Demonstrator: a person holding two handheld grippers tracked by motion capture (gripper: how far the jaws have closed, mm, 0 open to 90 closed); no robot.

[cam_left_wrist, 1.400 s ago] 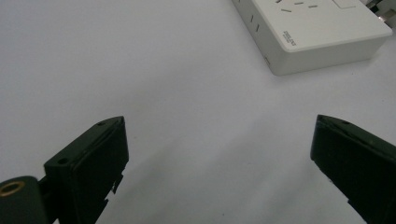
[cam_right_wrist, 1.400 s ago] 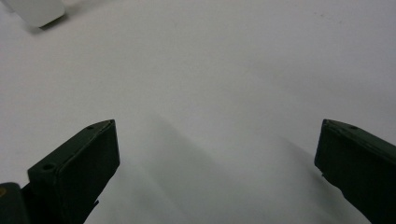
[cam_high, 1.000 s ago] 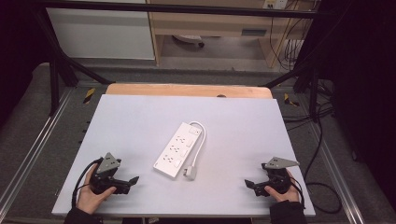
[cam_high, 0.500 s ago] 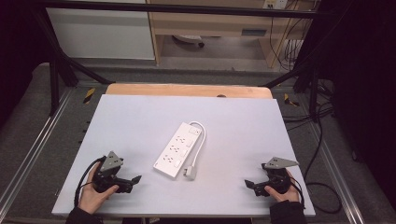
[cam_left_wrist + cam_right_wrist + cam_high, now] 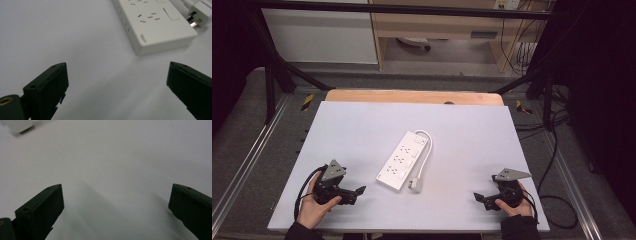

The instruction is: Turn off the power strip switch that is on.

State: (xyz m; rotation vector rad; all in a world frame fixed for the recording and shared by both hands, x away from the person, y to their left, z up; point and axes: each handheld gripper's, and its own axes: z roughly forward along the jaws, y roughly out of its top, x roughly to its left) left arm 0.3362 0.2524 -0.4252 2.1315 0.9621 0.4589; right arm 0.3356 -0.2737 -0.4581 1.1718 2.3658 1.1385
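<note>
The white power strip (image 5: 404, 160) lies mid-counter (image 5: 362, 125), its long axis running diagonally away, nearer the left claw (image 5: 360, 190), which sits wide open, as does the right claw (image 5: 477, 196).

Black claws (image 5: 354, 192), grey triangular plates (image 5: 333, 170), dark sleeves (image 5: 302, 233).

White power strip (image 5: 402, 161) mid-table, plug (image 5: 415, 185) beside it, grey tabletop (image 5: 362, 130)
</note>
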